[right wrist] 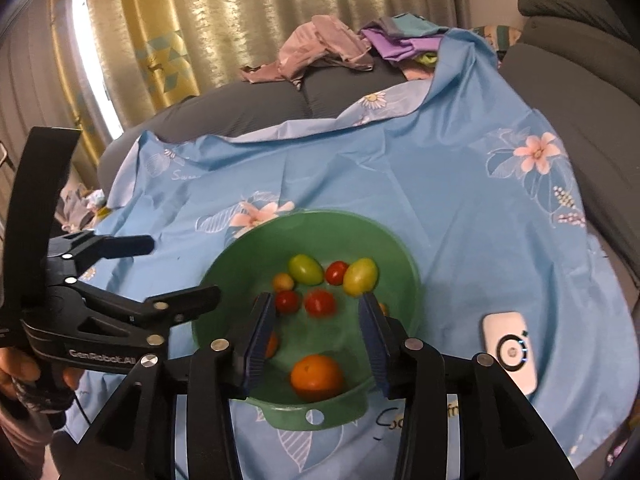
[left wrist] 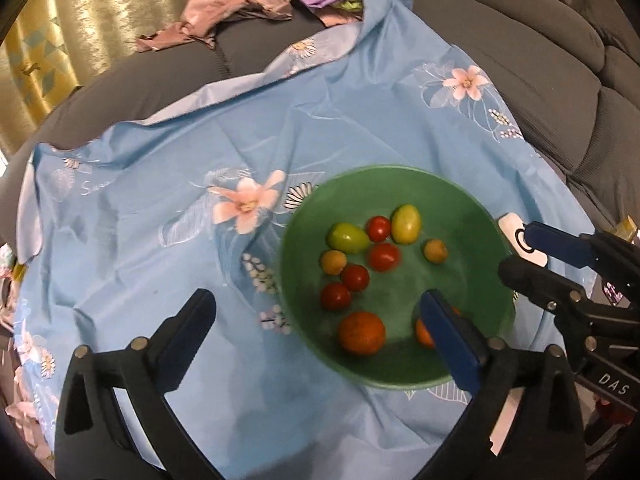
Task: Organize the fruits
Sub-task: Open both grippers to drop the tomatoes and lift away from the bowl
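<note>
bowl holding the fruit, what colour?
Green. The bowl is plain green, tab handle with a hole included; clearest in the right wrist view.

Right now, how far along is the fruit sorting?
Nearly done, it seems: every visible fruit, including the big orange, sits in the green plastic bowl. Both claws, left and right, are open and hold nothing. No loose fruit shows on the blue floral cloth.

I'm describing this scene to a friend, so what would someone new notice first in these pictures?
First, the green bowl in the middle of the blue floral cloth, holding red, green and orange fruits such as the big orange near its handle. Next, the white device lying on the cloth to the bowl's right. Both claws hover over the bowl, open and empty.
</note>
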